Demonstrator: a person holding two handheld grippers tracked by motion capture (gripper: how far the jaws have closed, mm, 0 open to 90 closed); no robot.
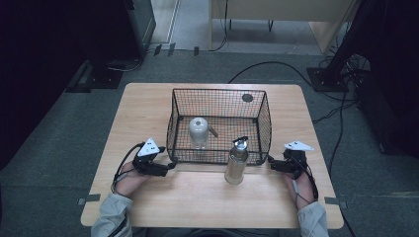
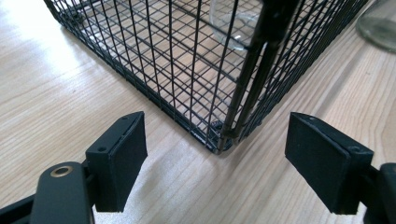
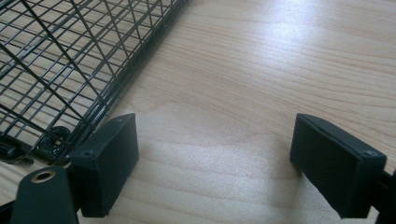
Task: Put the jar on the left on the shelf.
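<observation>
A black wire basket (image 1: 220, 94) stands mid-table. Inside it a clear bottle with a white cap (image 1: 198, 131) stands beside a small brown item (image 1: 213, 132). Outside, against the basket's front wall, stands a glass bottle with a black pump top (image 1: 236, 163). My left gripper (image 1: 171, 166) rests at the basket's front left corner. In the left gripper view that corner (image 2: 224, 140) sits just ahead of my open left gripper (image 2: 217, 128), untouched by the pads. My right gripper (image 1: 271, 165) lies at the front right corner, and my right gripper (image 3: 215, 126) is open over bare wood beside the basket's foot (image 3: 53, 137).
A dark round spot (image 1: 247, 97) marks the table behind the basket. The wooden table (image 1: 148, 108) has bare room on both sides of the basket and along its front edge. Cables and stands lie on the floor beyond. The pump bottle's base (image 2: 380, 28) shows at the upper right of the left gripper view.
</observation>
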